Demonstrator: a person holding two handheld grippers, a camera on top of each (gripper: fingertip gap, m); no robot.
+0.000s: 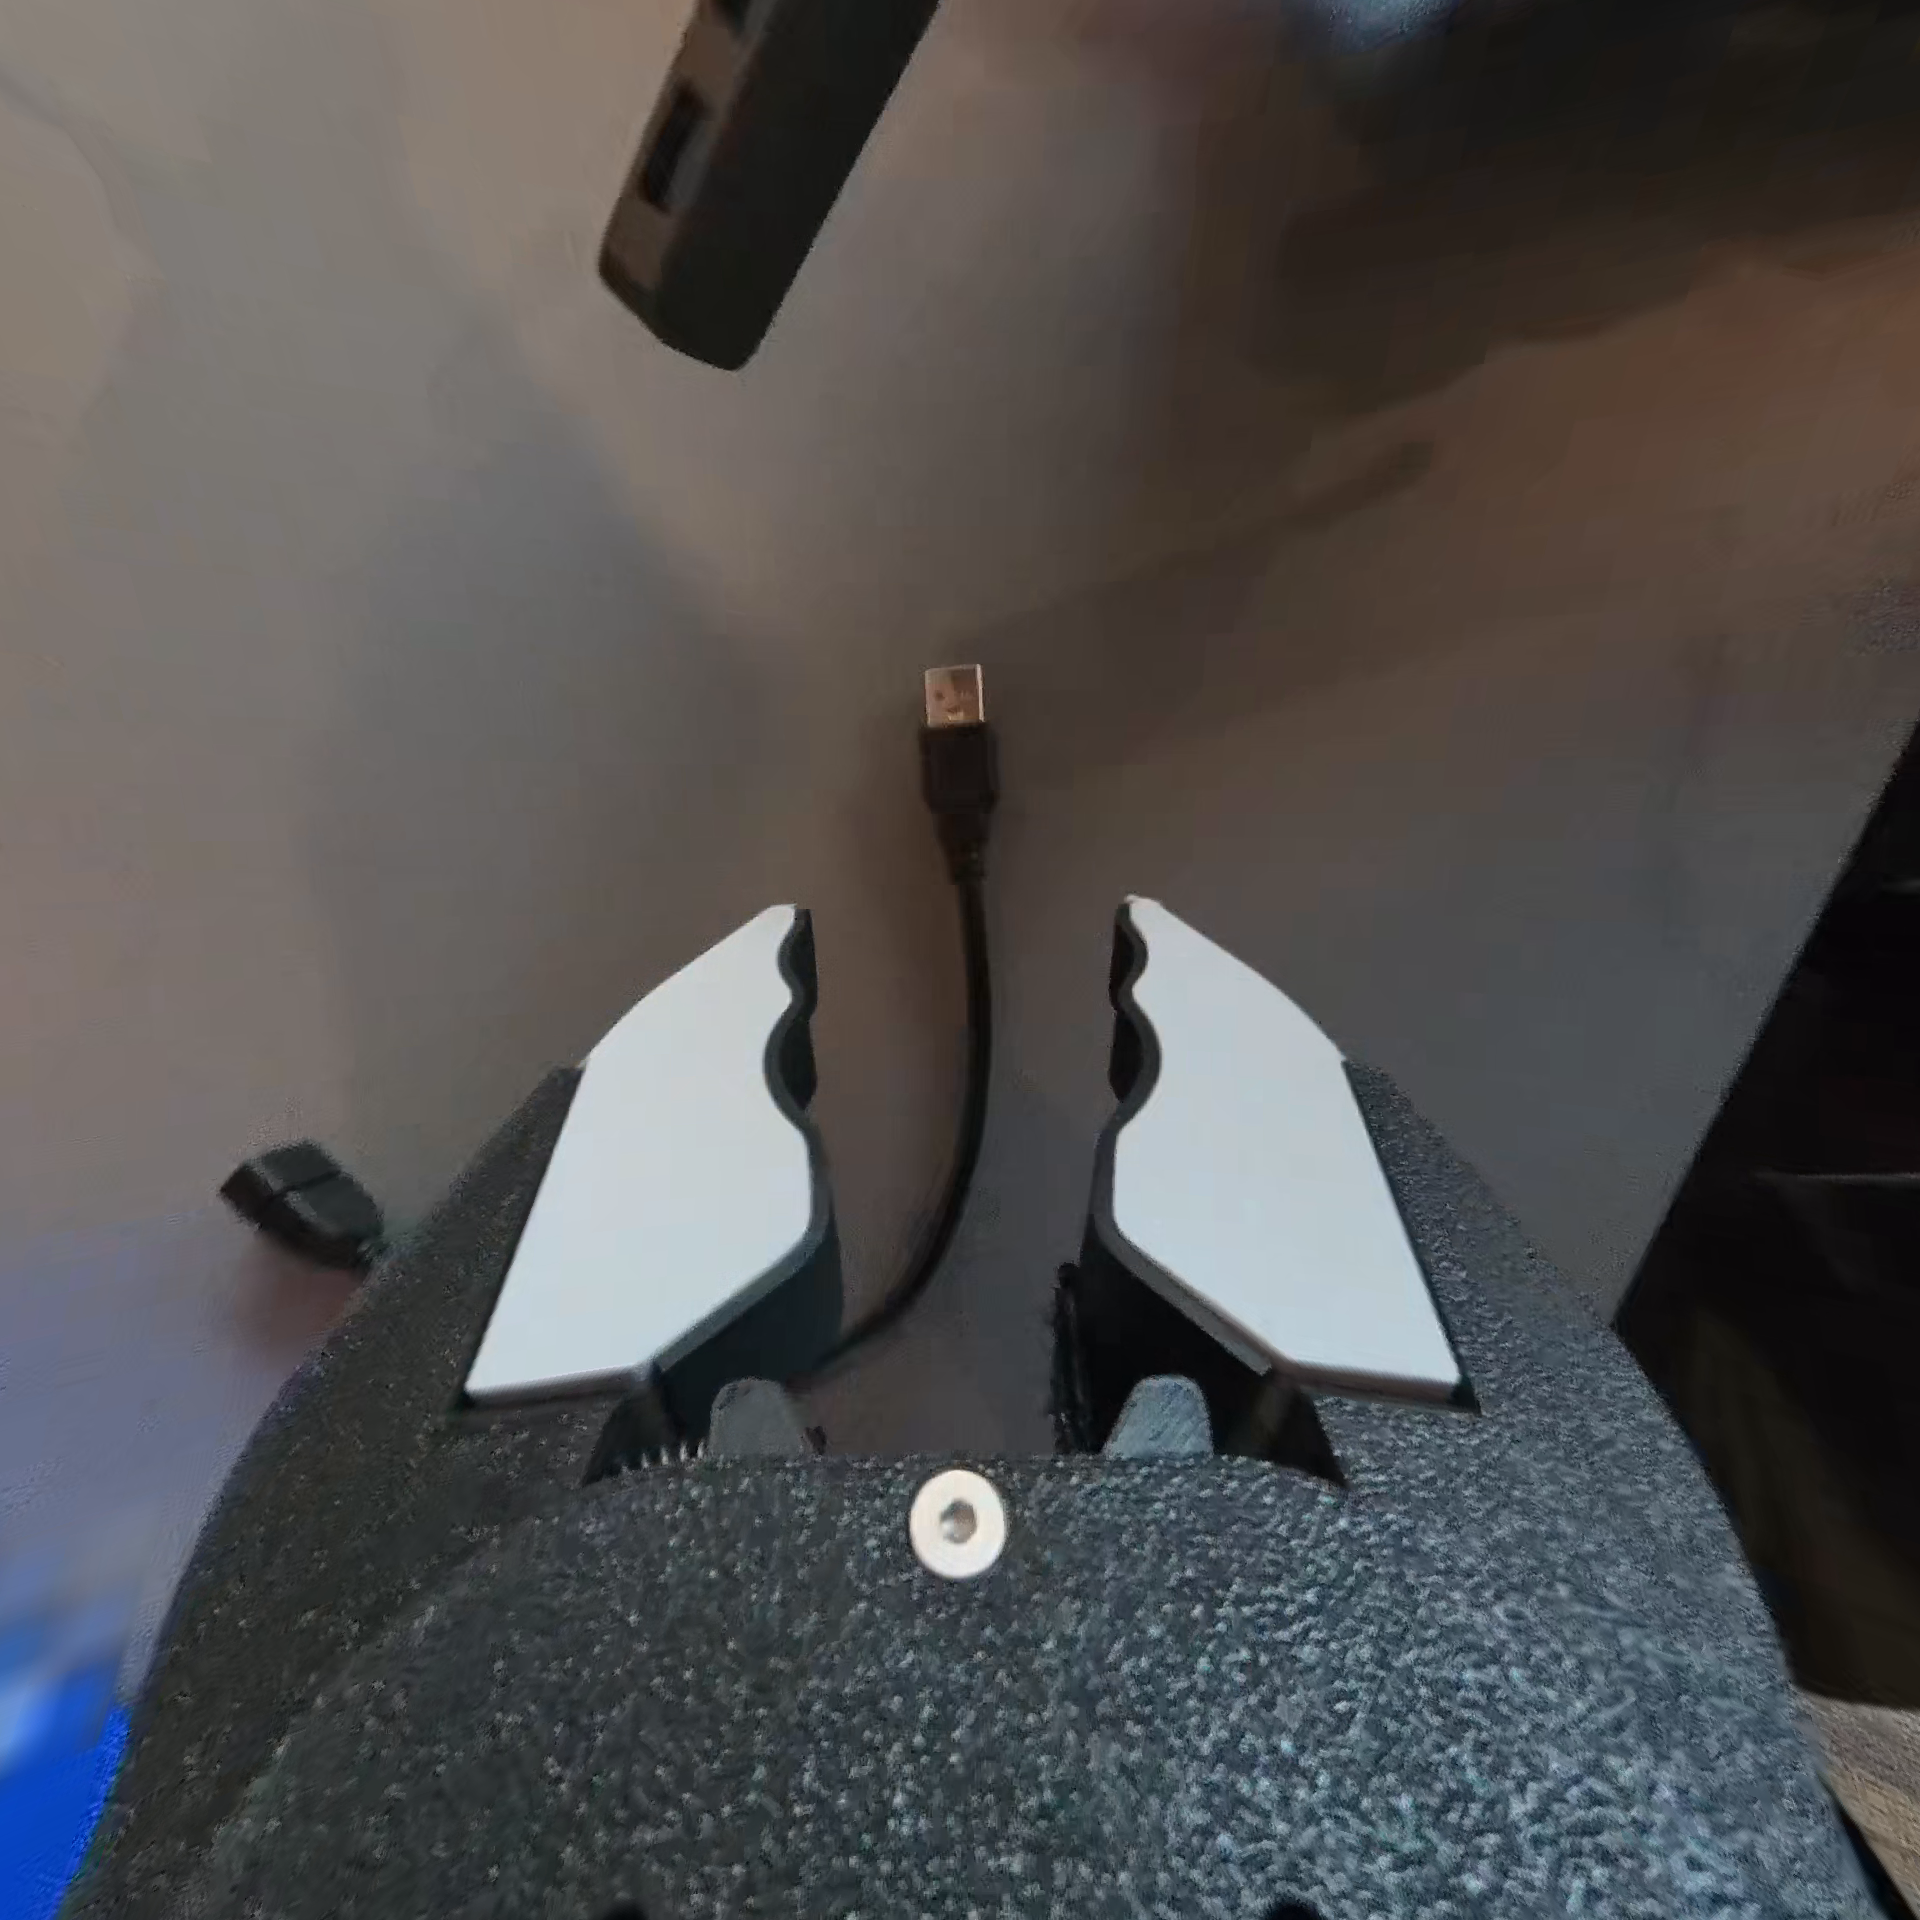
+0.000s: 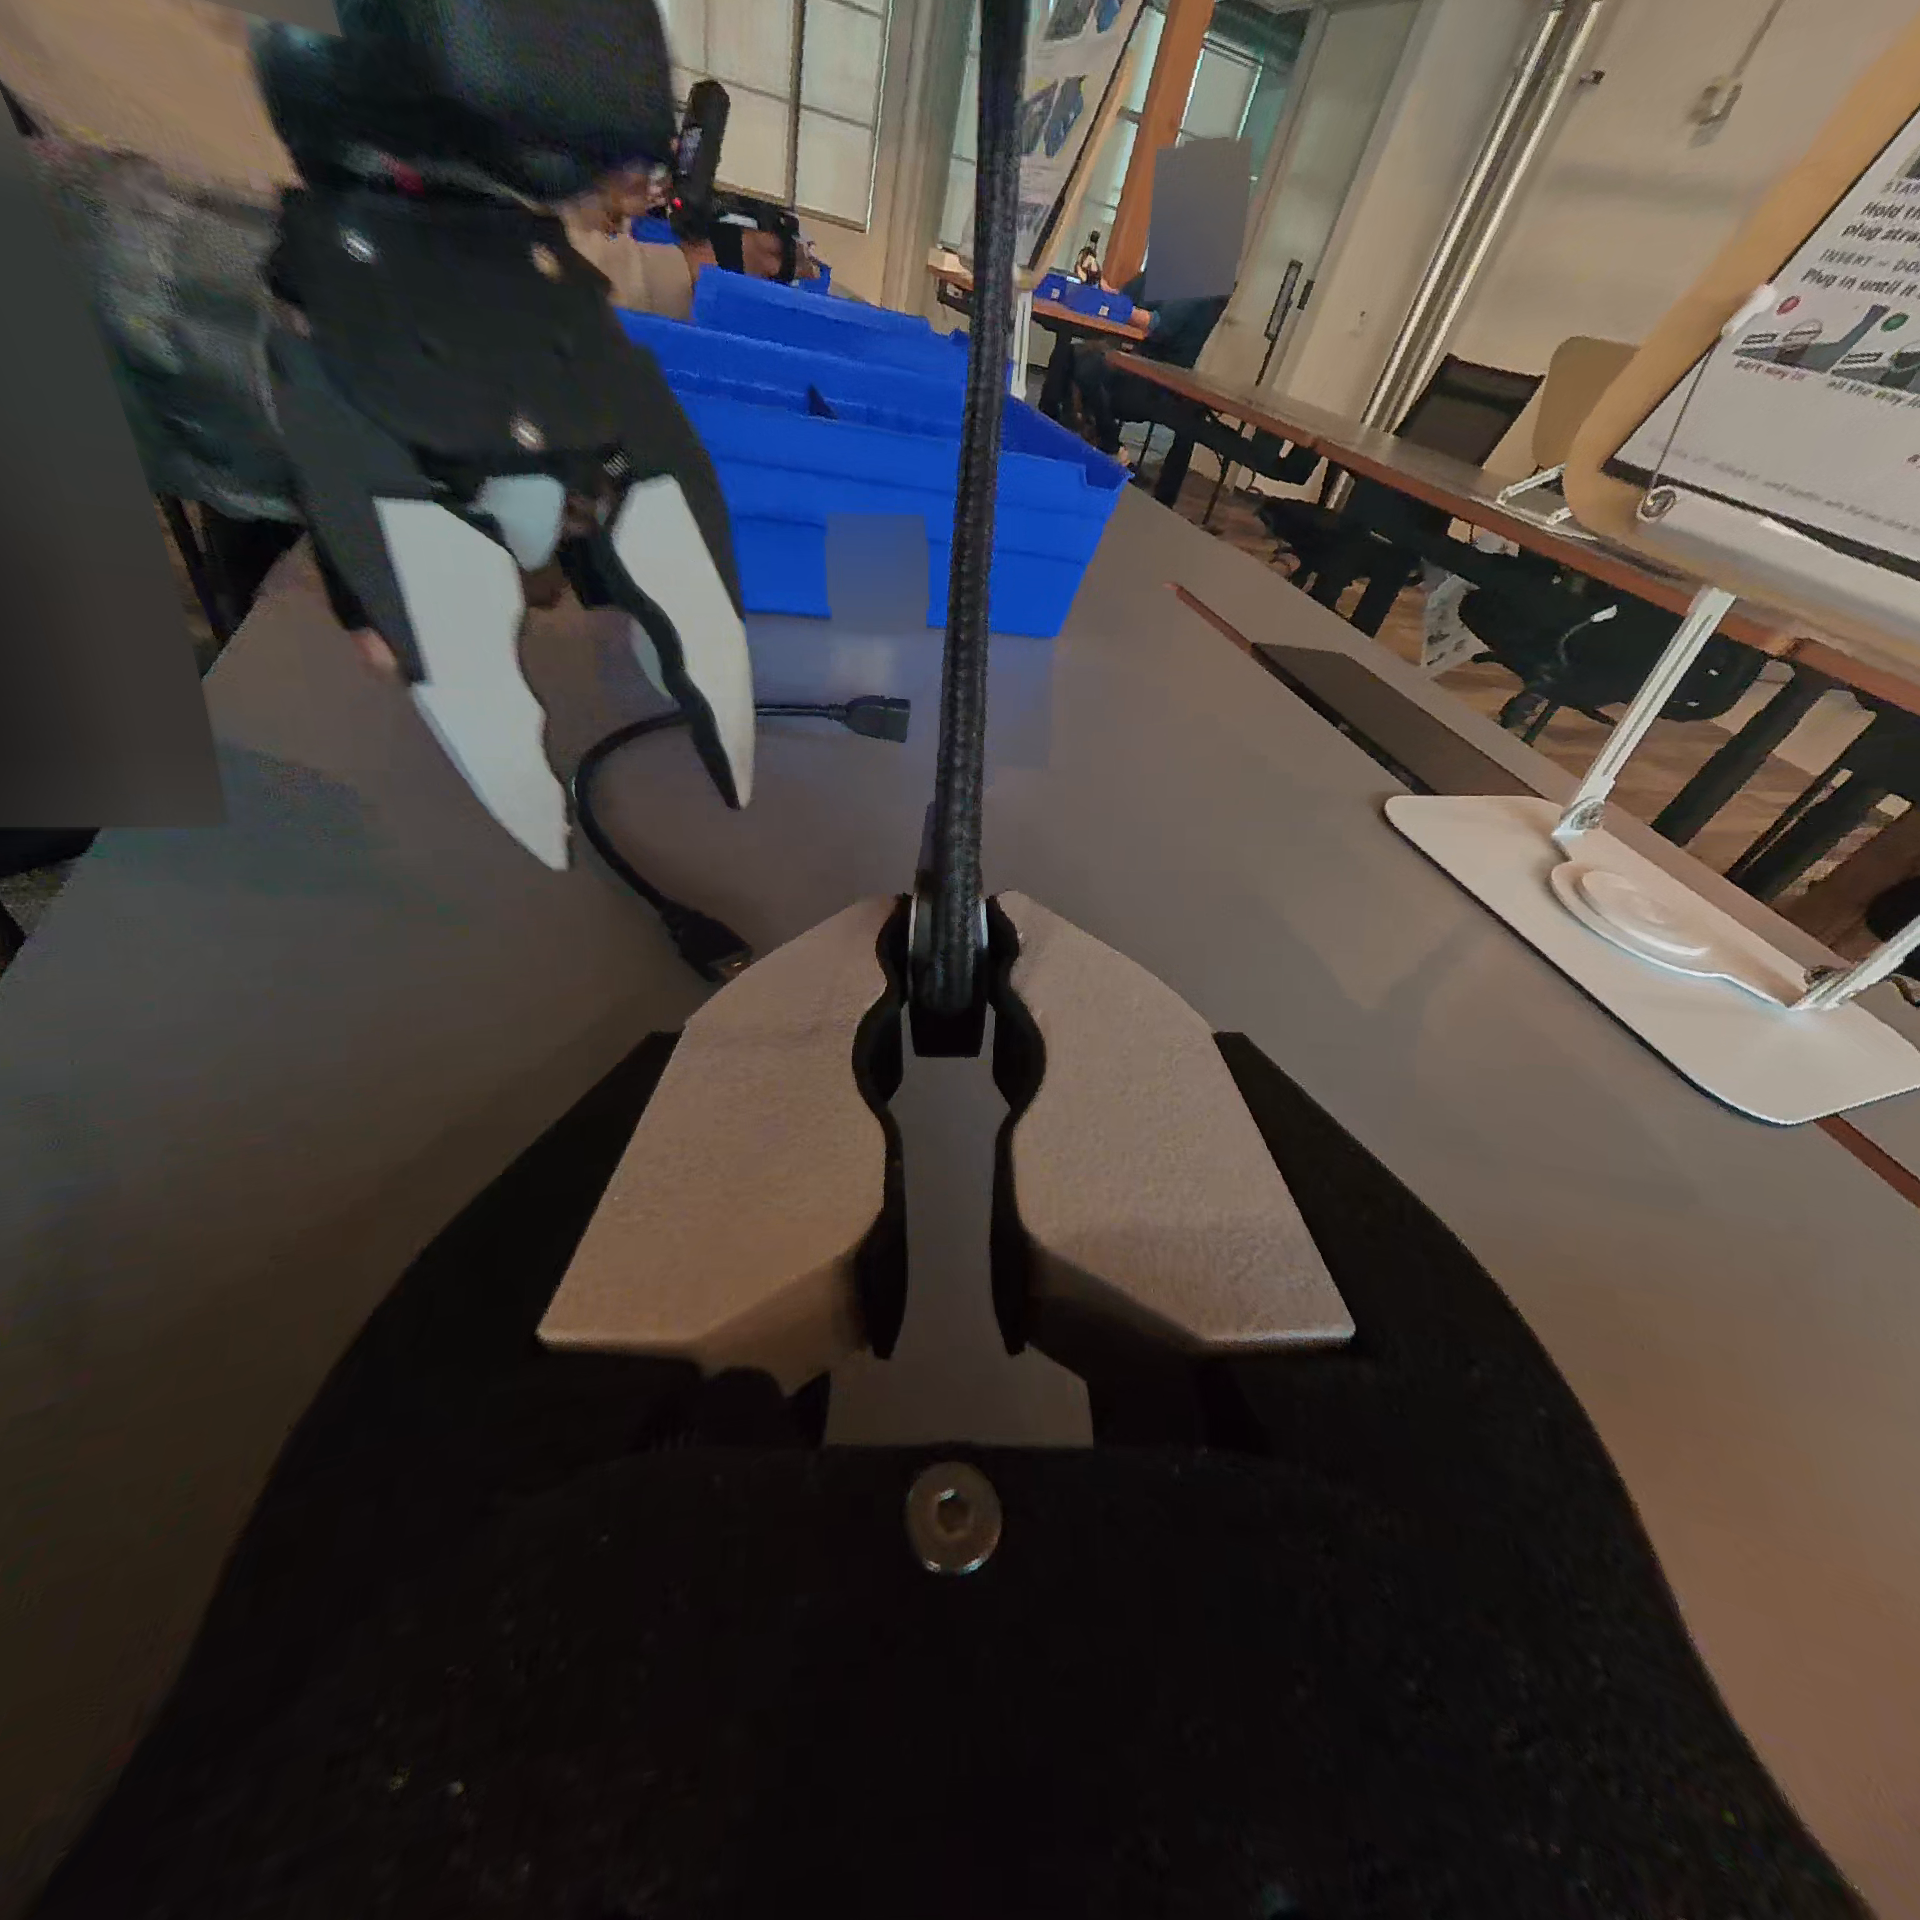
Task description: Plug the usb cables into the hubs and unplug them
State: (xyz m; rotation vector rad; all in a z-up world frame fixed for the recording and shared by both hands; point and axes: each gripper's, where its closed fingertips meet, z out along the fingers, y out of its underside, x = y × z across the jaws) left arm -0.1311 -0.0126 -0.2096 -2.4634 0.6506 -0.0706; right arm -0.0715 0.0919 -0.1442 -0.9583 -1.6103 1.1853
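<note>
Plug-in step under way, pickup phase by the look of it: left gripper [image 1: 961, 925] hanging over the grey table [image 1: 416, 727], jaws spread wide, nothing between the pads, straddling the black usb cable [image 1: 977, 1039] from above without touching it. Plug [image 1: 956, 727] lying flat just ahead of the fingertips, metal tip pointing away toward the black hub [image 1: 748, 177], which floats up at the top of the left wrist view, off the table, one port visible on its side. Over on the right, a different story: right gripper [image 2: 948, 935] clamped down narrow on a dark block with a braided cord [image 2: 971, 520] rising straight out of it, most likely the hub's end, though hard to confirm from that angle. Seen from the right wrist view, left gripper's white fingers [image 2: 478, 675] pointing down over the cable's loop, clear air between them. A second connector [image 2: 878, 719] resting farther back, near the blue bins [image 2: 883, 457]. Next move, as a judgement: down and slightly forward onto the plug's black housing, squeeze square on its flats, then lift and line the metal tip up with the port. Risk: a grab on the soft cable instead, leaving the plug free to swivel.
</note>
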